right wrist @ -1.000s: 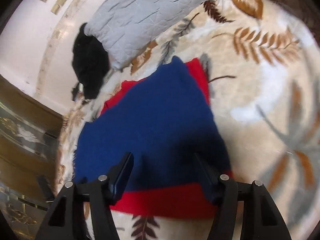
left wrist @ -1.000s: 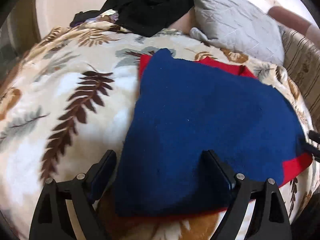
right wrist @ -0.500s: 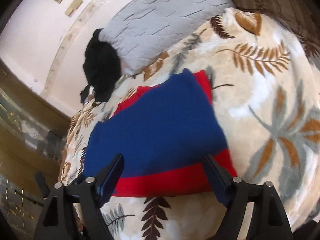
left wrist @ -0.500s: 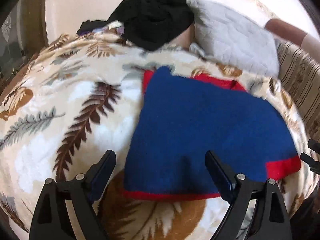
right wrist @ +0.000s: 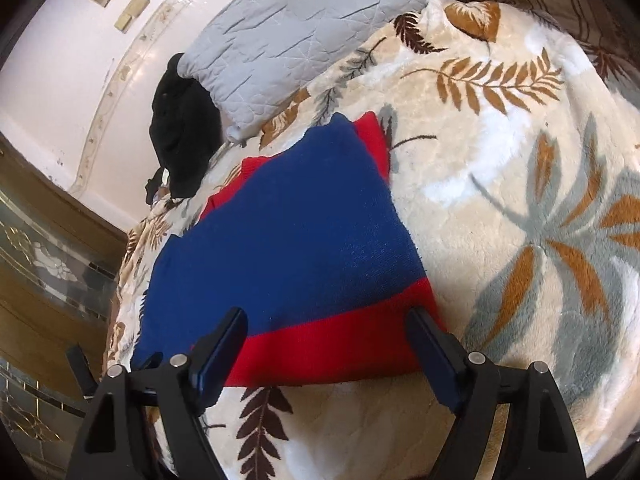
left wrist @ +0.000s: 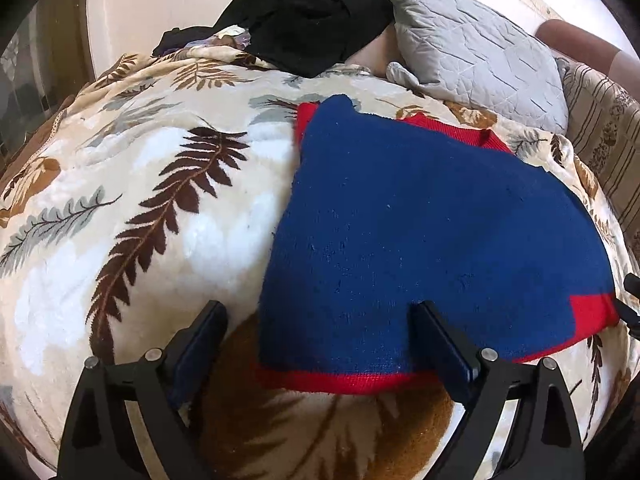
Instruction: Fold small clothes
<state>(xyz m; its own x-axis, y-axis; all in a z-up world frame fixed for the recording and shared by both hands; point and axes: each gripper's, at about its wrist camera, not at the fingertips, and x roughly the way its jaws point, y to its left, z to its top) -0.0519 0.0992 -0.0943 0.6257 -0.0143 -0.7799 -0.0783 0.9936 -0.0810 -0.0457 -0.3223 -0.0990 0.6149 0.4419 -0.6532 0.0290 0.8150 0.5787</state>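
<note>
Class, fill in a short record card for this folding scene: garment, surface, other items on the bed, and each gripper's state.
garment: blue and red knit garment, lying flat
surface: leaf-print fleece blanket
other items: grey quilted pillow; black clothing pile beside it
left gripper: jaws opening, above the garment's near red hem, nothing gripped
right gripper: open, straddling the garment's red band, nothing gripped

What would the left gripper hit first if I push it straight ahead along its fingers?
Probably the near red-trimmed edge of the blue and red garment, lying between the opening jaws of the left gripper on the leaf-print blanket; depth is unclear.
</note>
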